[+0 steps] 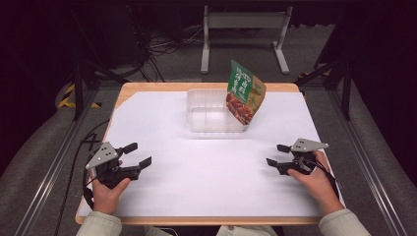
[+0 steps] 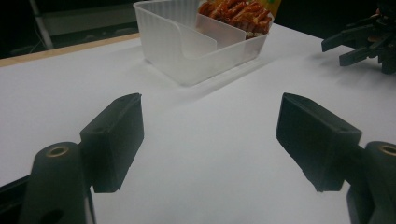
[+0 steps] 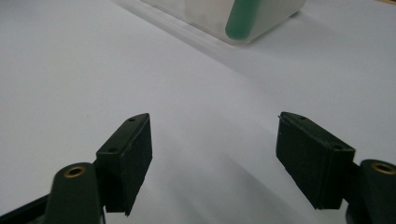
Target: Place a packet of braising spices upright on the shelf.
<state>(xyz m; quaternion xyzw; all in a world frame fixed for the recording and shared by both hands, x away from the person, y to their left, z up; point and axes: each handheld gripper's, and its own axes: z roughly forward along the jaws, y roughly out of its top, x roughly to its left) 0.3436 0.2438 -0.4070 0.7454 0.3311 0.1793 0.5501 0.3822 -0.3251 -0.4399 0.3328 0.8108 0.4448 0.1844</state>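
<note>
I rest my left gripper (image 1: pixel 136 156) and right gripper (image 1: pixel 275 154) on the table (image 1: pixel 196 177), jaws apart and empty, well short of the plastic box (image 1: pixel 209 110) propping the snack bag (image 1: pixel 244 91) upright.

Far centre on the table (image 1: pixel 147 196): a tub (image 1: pixel 209 112), with a snack packet (image 1: pixel 244 92) standing tilted in its right end. Near left: left gripper (image 1: pixel 139 153). Near right: right gripper (image 1: pixel 276 154), well apart.
</note>
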